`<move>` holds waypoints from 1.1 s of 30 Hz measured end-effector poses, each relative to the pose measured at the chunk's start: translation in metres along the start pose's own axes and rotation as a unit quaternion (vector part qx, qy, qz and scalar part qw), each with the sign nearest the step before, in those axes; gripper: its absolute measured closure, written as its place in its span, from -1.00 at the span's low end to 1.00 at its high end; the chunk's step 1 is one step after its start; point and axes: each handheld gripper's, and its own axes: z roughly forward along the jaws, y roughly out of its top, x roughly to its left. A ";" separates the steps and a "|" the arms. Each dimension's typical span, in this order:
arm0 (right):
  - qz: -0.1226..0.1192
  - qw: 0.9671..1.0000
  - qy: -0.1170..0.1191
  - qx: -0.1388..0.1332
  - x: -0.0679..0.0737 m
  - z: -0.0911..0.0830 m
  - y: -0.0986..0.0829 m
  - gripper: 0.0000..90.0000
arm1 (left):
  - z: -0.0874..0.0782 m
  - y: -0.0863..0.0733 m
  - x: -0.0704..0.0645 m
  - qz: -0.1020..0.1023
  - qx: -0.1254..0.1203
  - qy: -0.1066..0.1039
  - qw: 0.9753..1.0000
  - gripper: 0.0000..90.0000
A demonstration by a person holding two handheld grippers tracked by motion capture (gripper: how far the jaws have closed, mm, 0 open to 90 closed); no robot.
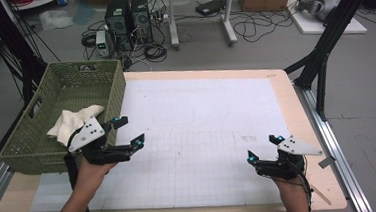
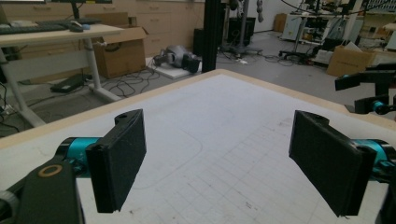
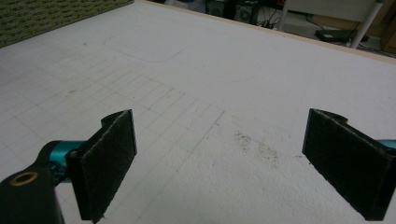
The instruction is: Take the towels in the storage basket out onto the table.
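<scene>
The left gripper is held in the person's left hand, its jaws spread wide with nothing between them. The right gripper sits in the right hand, jaws likewise wide apart and bare between the pads.

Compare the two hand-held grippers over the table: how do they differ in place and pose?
The left gripper hovers by the green basket that holds a pale cloth; the right gripper sits near the table's right edge, far from the basket. The left's jaws point right, the right's up-left. Both are open and empty.
</scene>
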 end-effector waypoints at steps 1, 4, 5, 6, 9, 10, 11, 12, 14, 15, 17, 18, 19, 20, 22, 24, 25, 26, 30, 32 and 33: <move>0.000 1.000 0.000 0.000 0.000 0.000 0.000 -0.80 | -0.002 0.004 0.002 0.003 -0.001 0.002 1.000 -0.57; -0.002 1.000 -0.001 -0.001 0.000 0.000 0.000 -0.80 | -0.010 0.013 0.009 0.010 -0.003 0.009 1.000 -0.57; -0.003 1.000 -0.002 0.000 0.000 -0.001 0.000 -0.80 | -0.013 0.016 0.013 0.009 -0.005 0.014 1.000 -0.57; -0.003 1.000 -0.002 0.000 0.000 -0.001 0.000 -0.80 | -0.016 0.019 0.017 0.006 -0.006 0.015 1.000 -0.57; -0.004 1.000 -0.002 -0.001 0.000 -0.001 0.001 -0.80 | -0.024 0.028 0.030 0.002 -0.001 0.019 1.000 -0.57; -0.003 1.000 -0.002 0.000 0.000 -0.001 0.001 -0.80 | -0.026 0.031 0.035 0.002 -0.001 0.024 1.000 -0.57; -0.002 1.000 -0.002 0.001 0.000 -0.001 0.000 -0.80 | -0.029 0.034 0.040 0.004 0.002 0.030 1.000 -0.57; -0.002 1.000 -0.002 0.001 0.000 -0.001 0.000 -0.80 | -0.032 0.037 0.045 0.004 0.001 0.036 0.999 -0.57; 0.000 1.000 0.002 0.002 0.000 0.000 0.000 -0.80 | -0.038 0.042 0.056 0.002 0.003 0.048 0.999 -0.57; 0.001 1.000 0.003 0.004 0.000 0.000 0.000 -0.80 | -0.043 0.047 0.068 -0.001 0.002 0.056 0.998 -0.57; -0.003 1.000 0.002 0.006 0.000 0.001 0.000 -0.80 | -0.046 0.049 0.074 -0.007 0.002 0.060 0.998 -0.57; -0.005 1.000 0.000 0.006 -0.001 0.001 -0.001 -0.80 | -0.051 0.052 0.087 -0.016 0.003 0.064 0.998 -0.57; -0.003 1.000 0.000 0.009 0.000 0.001 -0.001 -0.80 | -0.051 0.052 0.087 -0.016 0.003 0.064 0.998 -0.57; -0.002 1.000 -0.001 0.009 0.000 0.002 -0.001 -0.80 | -0.054 0.055 0.099 -0.021 0.008 0.073 0.997 -0.57; -0.003 1.000 -0.002 0.009 0.000 0.002 -0.001 -0.80 | -0.055 0.055 0.104 -0.026 0.010 0.076 0.997 -0.57; -0.003 1.000 -0.003 0.012 0.000 0.003 -0.001 -0.80 | -0.056 0.052 0.122 -0.035 0.019 0.090 0.995 -0.56; -0.003 1.000 -0.004 0.012 0.000 0.003 -0.002 -0.80 | -0.056 0.052 0.122 -0.035 0.019 0.090 0.995 -0.56; -0.007 1.000 -0.005 0.014 0.000 0.004 -0.002 -0.80 | -0.056 0.050 0.128 -0.041 0.024 0.096 0.994 -0.56; -0.011 1.000 -0.006 0.019 0.001 0.005 -0.003 -0.80 | -0.057 0.038 0.150 -0.063 0.052 0.123 0.989 -0.53; -0.012 1.000 -0.006 0.021 0.001 0.006 -0.003 -0.80 | -0.058 0.032 0.160 -0.071 0.066 0.136 0.986 -0.53; -0.014 1.000 -0.007 0.021 0.001 0.006 -0.003 -0.80 | -0.057 0.029 0.164 -0.075 0.073 0.145 0.984 -0.53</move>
